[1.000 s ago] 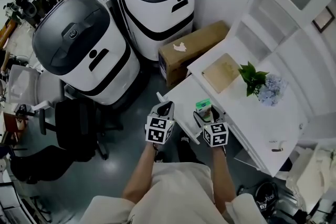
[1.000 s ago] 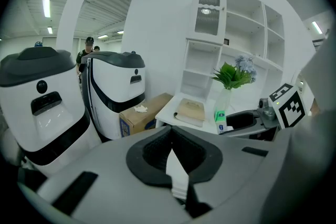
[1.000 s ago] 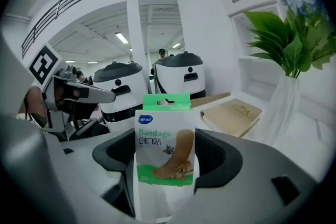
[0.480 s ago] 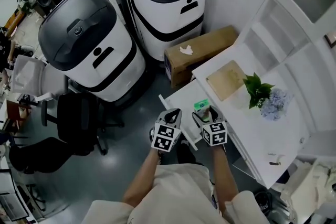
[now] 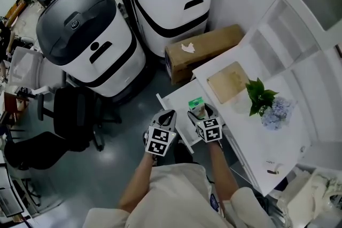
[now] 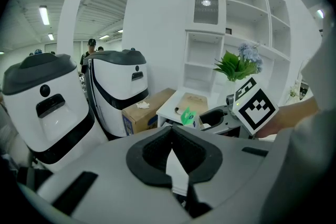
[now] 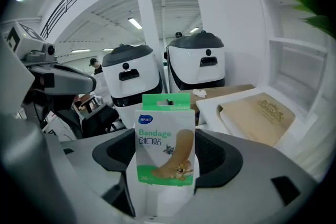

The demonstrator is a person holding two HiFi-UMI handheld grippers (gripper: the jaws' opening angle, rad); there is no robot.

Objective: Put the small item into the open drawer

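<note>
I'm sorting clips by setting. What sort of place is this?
Probably a robotics lab or workshop with a mock home corner: two big white-and-black machines stand by an office chair, beside a white desk with shelves and a potted plant.

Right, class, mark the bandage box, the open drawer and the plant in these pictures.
bandage box [image 7: 165, 136], right gripper view, on its printed front.
drawer [image 5: 179, 101], head view, on its bare white floor.
plant [image 5: 257, 92], head view, on its green leaves.
</note>
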